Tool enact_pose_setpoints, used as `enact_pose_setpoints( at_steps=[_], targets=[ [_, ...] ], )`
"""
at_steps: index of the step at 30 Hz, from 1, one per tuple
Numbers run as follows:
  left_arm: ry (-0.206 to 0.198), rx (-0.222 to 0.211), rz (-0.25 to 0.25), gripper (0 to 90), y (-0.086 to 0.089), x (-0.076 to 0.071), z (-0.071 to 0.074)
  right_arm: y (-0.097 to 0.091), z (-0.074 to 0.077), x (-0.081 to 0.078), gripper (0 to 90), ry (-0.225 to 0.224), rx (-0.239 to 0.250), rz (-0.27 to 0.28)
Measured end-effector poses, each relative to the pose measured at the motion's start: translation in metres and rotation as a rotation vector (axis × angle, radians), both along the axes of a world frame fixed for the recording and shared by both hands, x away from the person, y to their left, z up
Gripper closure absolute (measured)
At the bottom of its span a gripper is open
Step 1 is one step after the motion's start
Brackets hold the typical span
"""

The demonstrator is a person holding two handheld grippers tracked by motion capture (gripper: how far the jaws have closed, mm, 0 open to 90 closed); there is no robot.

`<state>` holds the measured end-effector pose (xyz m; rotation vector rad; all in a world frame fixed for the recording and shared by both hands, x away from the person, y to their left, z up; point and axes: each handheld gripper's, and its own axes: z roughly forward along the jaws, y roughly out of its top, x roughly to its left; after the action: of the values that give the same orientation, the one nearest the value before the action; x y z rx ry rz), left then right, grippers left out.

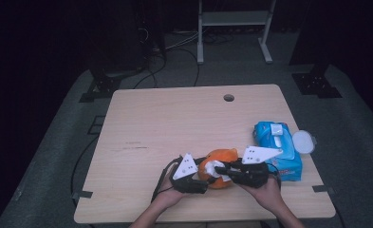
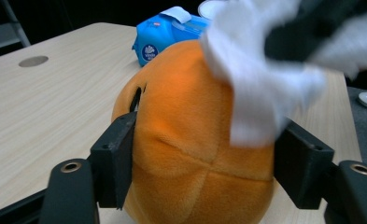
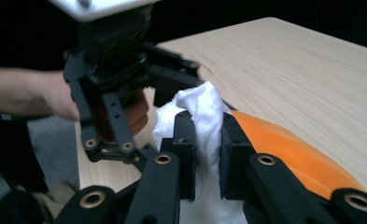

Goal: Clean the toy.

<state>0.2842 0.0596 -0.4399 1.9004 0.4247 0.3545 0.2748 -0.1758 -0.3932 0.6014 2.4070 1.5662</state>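
Orange plush toy [image 1: 218,167] wiped at the near edge of the bench [image 1: 174,123], 2 claws engaged.
Left claw [image 2: 200,154] clamps the toy's sides; its lower part is cut off. Right claw [image 3: 208,149] pinches a white wipe [image 3: 204,121] against the toy's top. Blue wipes pack [image 1: 277,148] lies just beside, partly hidden by the right claw's plate.

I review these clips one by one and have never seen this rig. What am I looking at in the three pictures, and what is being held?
A person at a wooden table holds a hand-held two-jaw tool in each hand. The high view looks down from above; the other two look along each tool's jaws. The left gripper clamps an orange plush toy. The right gripper pinches a white wipe against the toy. A blue wipes pack and a white lid lie to the right.
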Motion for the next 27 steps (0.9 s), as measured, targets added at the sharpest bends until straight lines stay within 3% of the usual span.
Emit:
enact_pose_setpoints(
  at_steps=[3, 7, 11, 14, 16, 18, 20, 22, 26, 27],
  targets=[
    [0.013, -0.01, 0.001, 33.9, 0.003, 0.001, 0.002, -0.011, 0.0, 0.008, 78.9, 0.013, 0.024, -0.034],
    [0.031, -0.043, -0.017, 33.6, 0.006, 0.002, 0.005, -0.034, -0.006, 0.02, 78.9, 0.064, 0.06, -0.105],
    [0.047, -0.071, -0.028, 16.5, 0.003, 0.004, 0.001, -0.033, -0.011, 0.021, 78.9, 0.067, 0.043, -0.11],
    [0.004, -0.024, -0.028, 6.8, 0.0, 0.007, -0.006, -0.038, -0.014, 0.027, 78.8, 0.086, 0.056, -0.121],
    [0.004, 0.003, -0.033, 3.8, -0.002, 0.009, -0.013, -0.041, -0.015, 0.029, 78.8, 0.091, 0.062, -0.136],
    [0.011, -0.003, -0.052, 4.9, -0.001, 0.012, -0.018, -0.042, -0.015, 0.029, 78.8, 0.099, 0.071, -0.139],
    [0.005, 0.009, -0.055, 13.5, 0.0, 0.011, -0.015, -0.041, -0.014, 0.026, 78.8, 0.096, 0.078, -0.14],
    [0.007, 0.016, -0.047, 22.7, 0.002, 0.007, -0.006, -0.04, -0.011, 0.024, 78.8, 0.093, 0.1, -0.131],
    [0.055, -0.019, -0.067, 25.0, 0.008, 0.002, 0.02, -0.042, -0.006, 0.026, 78.8, 0.096, 0.152, -0.122],
    [0.064, -0.007, -0.074, 25.0, 0.008, 0.002, 0.023, -0.043, -0.006, 0.028, 78.9, 0.106, 0.162, -0.123]
  ],
)
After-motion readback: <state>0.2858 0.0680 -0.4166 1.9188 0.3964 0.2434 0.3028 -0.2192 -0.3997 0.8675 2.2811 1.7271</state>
